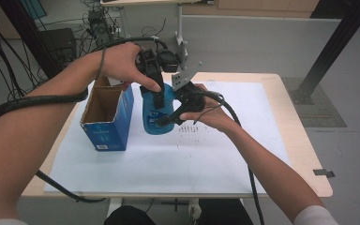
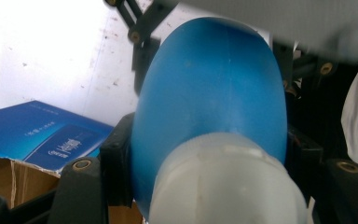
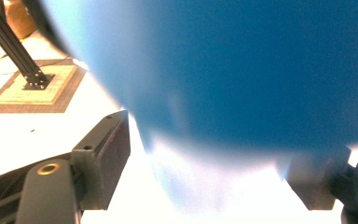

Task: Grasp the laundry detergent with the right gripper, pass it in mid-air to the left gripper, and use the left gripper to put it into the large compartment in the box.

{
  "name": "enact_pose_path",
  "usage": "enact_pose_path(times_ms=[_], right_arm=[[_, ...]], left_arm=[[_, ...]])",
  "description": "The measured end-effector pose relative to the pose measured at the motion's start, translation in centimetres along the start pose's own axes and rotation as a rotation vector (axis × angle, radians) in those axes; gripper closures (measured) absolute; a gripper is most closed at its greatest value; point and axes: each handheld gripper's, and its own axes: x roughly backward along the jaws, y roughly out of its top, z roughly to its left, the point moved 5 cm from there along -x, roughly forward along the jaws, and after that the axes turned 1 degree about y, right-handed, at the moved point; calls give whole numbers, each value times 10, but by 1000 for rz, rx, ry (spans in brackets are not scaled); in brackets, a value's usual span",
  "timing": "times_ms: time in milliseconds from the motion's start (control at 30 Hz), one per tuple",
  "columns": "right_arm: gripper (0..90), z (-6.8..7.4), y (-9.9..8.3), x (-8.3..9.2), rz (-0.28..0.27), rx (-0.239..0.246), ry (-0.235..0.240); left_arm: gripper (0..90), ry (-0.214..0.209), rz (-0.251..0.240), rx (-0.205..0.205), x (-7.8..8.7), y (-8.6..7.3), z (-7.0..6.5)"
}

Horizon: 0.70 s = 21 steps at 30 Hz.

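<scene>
High view: translucent blue plastic bottle (image 1: pixel 158 112) sits in the upper centre of the frame, held upright just above the white paper sheet (image 1: pixel 168 154) that covers the light wooden table (image 1: pixel 304 154). Whether its base touches the sheet cannot be told.

Left gripper (image 1: pixel 155 96) comes down from the upper centre, gripped by the person's left hand (image 1: pixel 122 61). Its black jaws are clamped on the upper part of the bottle. Left gripper view confirms: blue body (image 2: pixel 209 88) fills the centre, white plastic cap (image 2: pixel 223 186) at lower centre, a black jaw pressed against each side of the bottle.

Right gripper (image 1: pixel 171 119) lies at frame centre, held by the right hand (image 1: pixel 211 115), its jaws pointing left at the bottle's lower half. Right gripper view: blue body (image 3: pixel 242 65) fills the upper frame, very close and blurred. One jaw stands at lower left with a bright gap between it and the bottle; the other is at lower right, contact unclear. Jaws partly spread, not squeezing the bottle.

Open blue cardboard box (image 1: pixel 107 117) stands on the sheet just left of the bottle, flaps up, brown interior visible. In the left gripper view the box (image 2: pixel 51 135) appears at lower left.
</scene>
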Motion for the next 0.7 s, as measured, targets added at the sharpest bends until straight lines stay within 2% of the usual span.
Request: enact_pose_path(times_ms=[67, 167, 300, 367, 467, 533, 700], right_arm=[[176, -1, -3, 2, 30, 10, -46], [149, 0, -7, 6, 59, -8, -39], [91, -1, -12, 15, 84, -68, -41], [29, -3, -16, 19, 119, -115, -48], [35, -5, -23, 27, 184, -179, -50], [35, -4, -27, 36, 223, -201, -73], [35, -3, -36, 58, 281, -245, -144]], left_arm=[[367, 9, 1, 7, 0, -1, 2], [367, 24, 7, 23, 1, -3, 4], [367, 16, 16, 58, 2, -6, 6], [367, 16, 11, 74, 3, -6, 7], [367, 19, 8, 98, 7, -7, 8], [367, 23, 5, 115, 10, -8, 10], [367, 18, 20, 170, 17, -10, 12]])
